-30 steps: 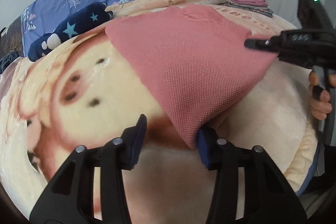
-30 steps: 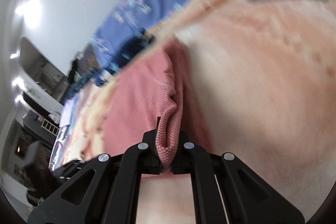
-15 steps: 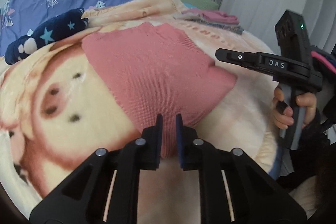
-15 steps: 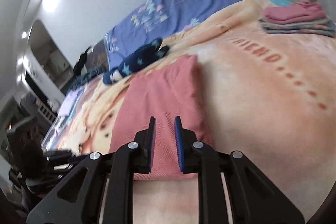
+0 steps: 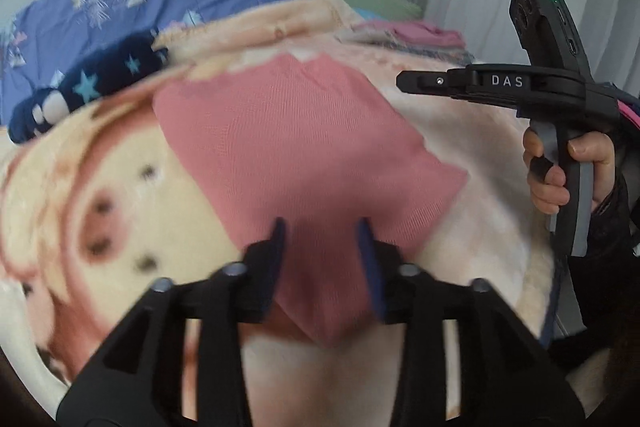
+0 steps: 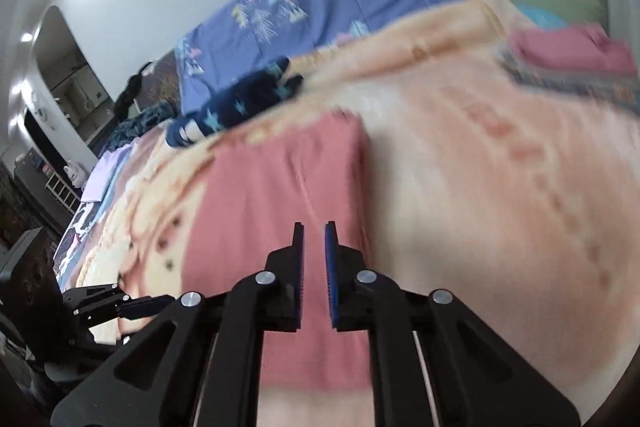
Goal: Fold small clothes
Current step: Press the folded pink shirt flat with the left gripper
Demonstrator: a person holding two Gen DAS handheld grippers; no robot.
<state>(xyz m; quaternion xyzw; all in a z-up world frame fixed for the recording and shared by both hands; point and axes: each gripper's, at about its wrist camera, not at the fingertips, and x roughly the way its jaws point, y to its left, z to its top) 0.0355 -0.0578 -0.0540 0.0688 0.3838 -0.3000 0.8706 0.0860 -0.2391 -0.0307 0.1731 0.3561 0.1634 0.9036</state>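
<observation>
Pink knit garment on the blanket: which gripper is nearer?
Left. Left gripper hovers over the pink knit garment's near corner, jaws apart; right gripper is raised beside its far edge.

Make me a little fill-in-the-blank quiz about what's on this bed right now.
1. The garment lying flat on the blanket is ____ in colour.
2. The dark blue garment beyond it is dotted with ____.
3. The pile of folded clothes has a ____ piece on top.
4. The right gripper holds ____.

Missing words: pink; stars; pink; nothing
</observation>
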